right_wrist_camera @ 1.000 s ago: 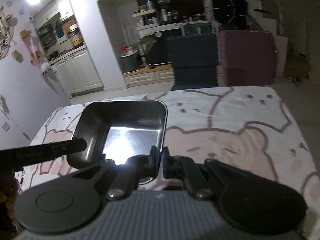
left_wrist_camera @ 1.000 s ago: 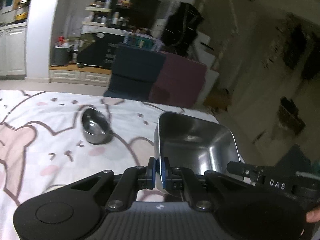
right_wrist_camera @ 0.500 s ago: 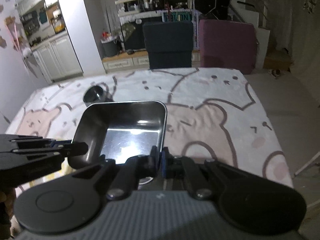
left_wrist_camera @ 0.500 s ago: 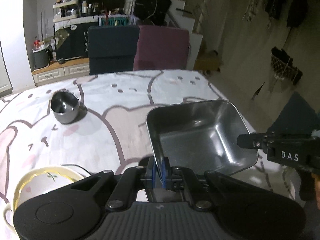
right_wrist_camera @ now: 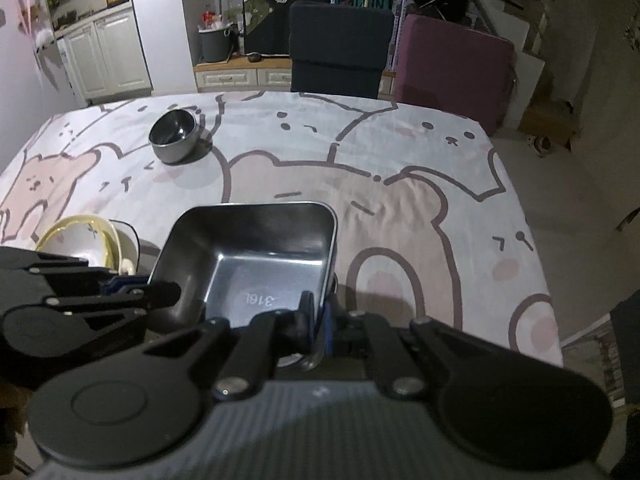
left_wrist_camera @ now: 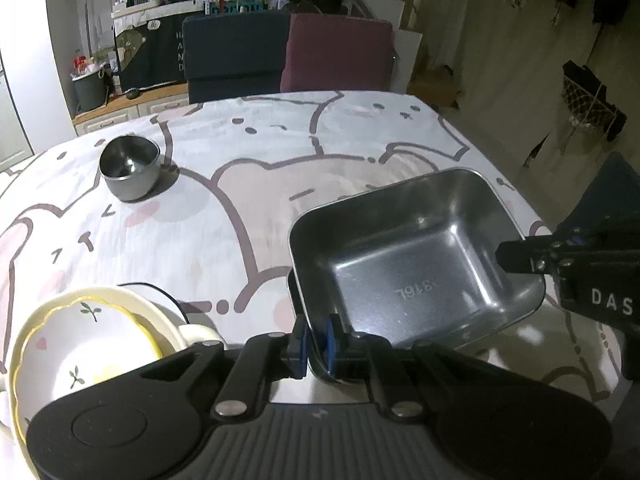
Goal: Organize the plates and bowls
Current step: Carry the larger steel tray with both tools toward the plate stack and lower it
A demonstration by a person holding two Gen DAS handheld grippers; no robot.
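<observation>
The left hand-held gripper [left_wrist_camera: 316, 342] is clamped on the near left rim of a rectangular stainless-steel tray [left_wrist_camera: 404, 264], its blue pads pinching the thin wall from inside and outside. The right hand-held gripper [right_wrist_camera: 318, 320] grips the same tray [right_wrist_camera: 256, 256] at its near right rim, one jaw inside the wall and one outside. In the left wrist view the right hand-held gripper [left_wrist_camera: 520, 258] reaches in from the right and meets the tray's right edge.

The tray hangs between the two grippers over the near right part of the table [left_wrist_camera: 280, 168], which is covered with a white cloth printed with pink bears. Whether its base touches the cloth cannot be told. A stamped mark shows on its floor.

To the near left of the tray lies a stack of cream ceramic dishes with a yellow scalloped rim and small leaf prints [left_wrist_camera: 84, 332], well apart from it. A small round stainless-steel bowl [left_wrist_camera: 130, 168] stands upright at the far left of the table.

Beyond the far edge stand a dark blue chair [right_wrist_camera: 340, 48] and a maroon chair [right_wrist_camera: 452, 64], side by side.
</observation>
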